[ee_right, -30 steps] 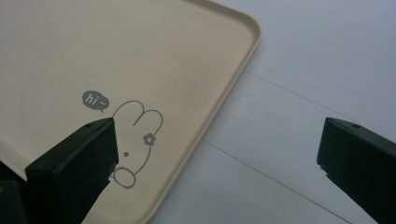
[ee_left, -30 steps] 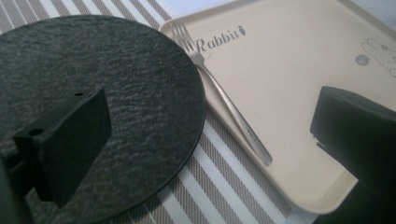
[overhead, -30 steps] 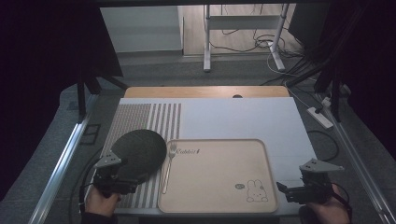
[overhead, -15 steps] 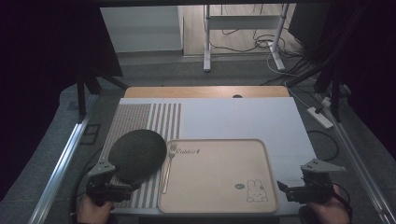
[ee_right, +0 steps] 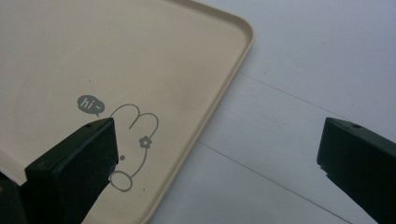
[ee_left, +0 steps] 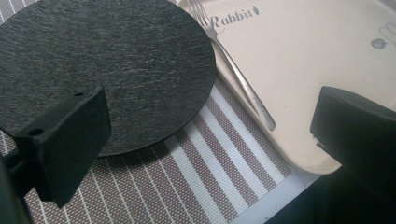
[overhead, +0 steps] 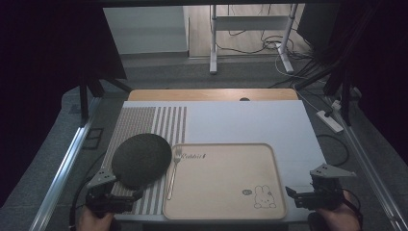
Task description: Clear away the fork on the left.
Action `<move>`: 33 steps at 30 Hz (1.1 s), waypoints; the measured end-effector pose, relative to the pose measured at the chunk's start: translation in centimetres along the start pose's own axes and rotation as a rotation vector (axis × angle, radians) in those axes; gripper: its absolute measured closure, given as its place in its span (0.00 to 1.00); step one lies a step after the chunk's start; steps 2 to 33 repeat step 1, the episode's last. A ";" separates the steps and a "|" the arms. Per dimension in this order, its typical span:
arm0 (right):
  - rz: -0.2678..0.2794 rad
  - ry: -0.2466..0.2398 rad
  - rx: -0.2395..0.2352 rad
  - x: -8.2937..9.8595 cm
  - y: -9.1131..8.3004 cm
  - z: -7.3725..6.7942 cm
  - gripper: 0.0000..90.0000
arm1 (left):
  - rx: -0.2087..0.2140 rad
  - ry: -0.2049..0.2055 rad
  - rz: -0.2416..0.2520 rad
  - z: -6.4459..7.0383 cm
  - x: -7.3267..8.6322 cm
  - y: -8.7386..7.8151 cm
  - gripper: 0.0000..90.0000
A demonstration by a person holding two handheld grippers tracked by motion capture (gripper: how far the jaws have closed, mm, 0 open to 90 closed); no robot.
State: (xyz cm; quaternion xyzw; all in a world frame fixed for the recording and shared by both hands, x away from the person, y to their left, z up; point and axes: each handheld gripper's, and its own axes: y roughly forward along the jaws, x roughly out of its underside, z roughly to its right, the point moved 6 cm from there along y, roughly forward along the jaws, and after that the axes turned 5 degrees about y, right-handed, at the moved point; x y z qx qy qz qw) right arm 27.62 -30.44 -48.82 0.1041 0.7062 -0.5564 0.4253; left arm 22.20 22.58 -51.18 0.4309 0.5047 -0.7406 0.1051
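Note:
A round black slate plate [overhead: 142, 160] lies on a striped placemat [overhead: 144, 122]. Right of it is a beige tray [overhead: 226, 178] with a rabbit drawing and the word Rabbit. A fork [overhead: 172, 173] rests along the tray's left side. My left gripper [overhead: 130, 196] is at the near left corner, open and holding nothing, just short of the plate's near edge. In the left gripper view the left gripper [ee_left: 210, 116] frames the plate [ee_left: 116, 60], the fork [ee_left: 238, 79] and the tray [ee_left: 317, 51]. My right gripper [overhead: 294, 196] is open beside the tray's near right corner. In the right gripper view the right gripper [ee_right: 219, 126] spans the tray's corner [ee_right: 116, 51].
The placemat and tray sit on a white table top [overhead: 250, 122] with a wooden strip [overhead: 211, 94] at the back. Metal rails [overhead: 62, 168] run along both sides. A desk frame and cables [overhead: 269, 43] stand on the floor beyond.
My left gripper has drawn back toward the table's near edge, away from the plate. The right gripper has barely moved.

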 end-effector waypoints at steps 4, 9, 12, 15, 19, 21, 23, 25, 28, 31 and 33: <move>-0.001 -0.002 0.001 0.0 0.0 0.0 0.00 | 0.001 -0.002 -0.002 0.0 0.0 0.0 0.00; -0.001 -0.002 0.001 0.0 0.0 0.0 0.00 | 0.001 -0.002 -0.002 0.0 0.0 0.0 0.00; -0.001 -0.002 0.001 0.0 0.0 0.0 0.00 | 0.001 -0.002 -0.002 0.0 0.0 0.0 0.00; -0.001 -0.002 0.001 0.0 0.0 0.0 0.00 | 0.001 -0.002 -0.002 0.0 0.0 0.0 0.00; -0.001 -0.002 0.001 0.0 0.0 0.0 0.00 | 0.001 -0.002 -0.002 0.0 0.0 0.0 0.00; -0.001 -0.002 0.001 0.0 0.0 0.0 0.00 | 0.001 -0.002 -0.002 0.0 0.0 0.0 0.00; -0.001 -0.002 0.001 0.0 0.0 0.0 0.00 | 0.001 -0.002 -0.002 0.0 0.0 0.0 0.00; -0.001 -0.002 0.001 0.0 0.0 0.0 0.00 | 0.001 -0.002 -0.002 0.0 0.0 0.0 0.00; -0.001 -0.002 0.001 0.0 0.0 0.0 0.00 | 0.001 -0.002 -0.002 0.0 0.0 0.0 0.00; -0.001 -0.002 0.001 0.0 0.0 0.0 0.00 | 0.001 -0.002 -0.002 0.0 0.0 0.0 0.00; -0.001 -0.002 0.001 0.0 0.0 0.0 0.00 | 0.001 -0.002 -0.002 0.0 0.0 0.0 0.00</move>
